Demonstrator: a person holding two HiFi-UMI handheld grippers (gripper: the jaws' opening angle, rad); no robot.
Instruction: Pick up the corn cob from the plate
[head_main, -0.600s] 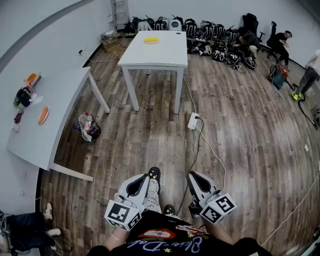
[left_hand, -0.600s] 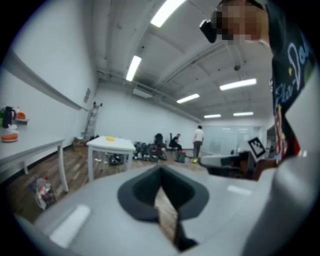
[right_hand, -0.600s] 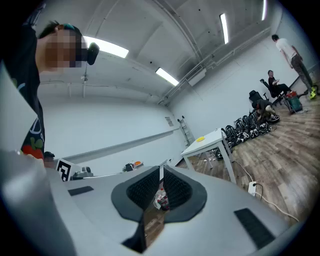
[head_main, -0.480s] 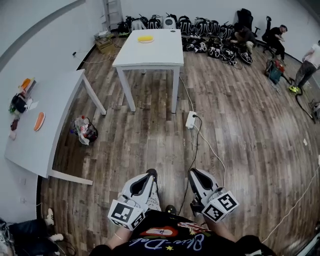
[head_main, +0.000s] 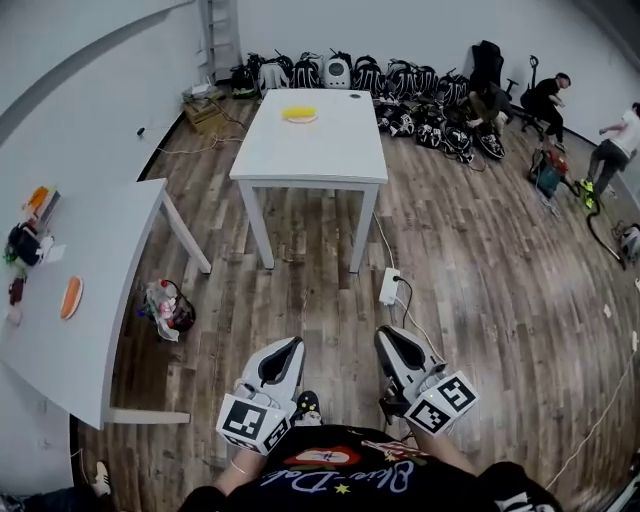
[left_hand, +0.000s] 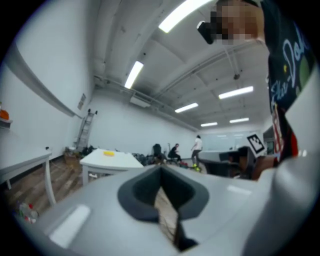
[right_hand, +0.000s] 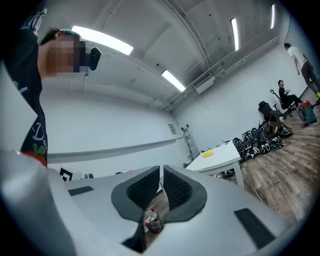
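Wood-plank floor (head_main: 480, 260), white walls, one large room.

Item one: corn cob (head_main: 300, 113), a yellow patch with its plate (head_main: 313, 116) at the far end of the white table (head_main: 330, 160). At this range I cannot separate cob from plate. It lies well apart from both grippers.

Item two: left gripper (head_main: 291, 347), held low near the wearer's torso and pointing level toward that table. Its own view shows the pads met at the tip with nothing between them.

Item three: right gripper (head_main: 384, 334), just beside the left and likewise level, jaws pressed together and empty.

Item four: white power strip (head_main: 390, 286) with its cable, on the floor between grippers and table.

Item five: second white table (head_main: 90, 250) at the left, bearing an orange object (head_main: 70, 297) and small clutter. A clear bag of bottles (head_main: 168, 308) lies by its leg.

Item six: dark backpacks (head_main: 400, 75) lined along the far wall, a ladder (head_main: 218, 40) in the corner, people (head_main: 545, 95) at the far right.
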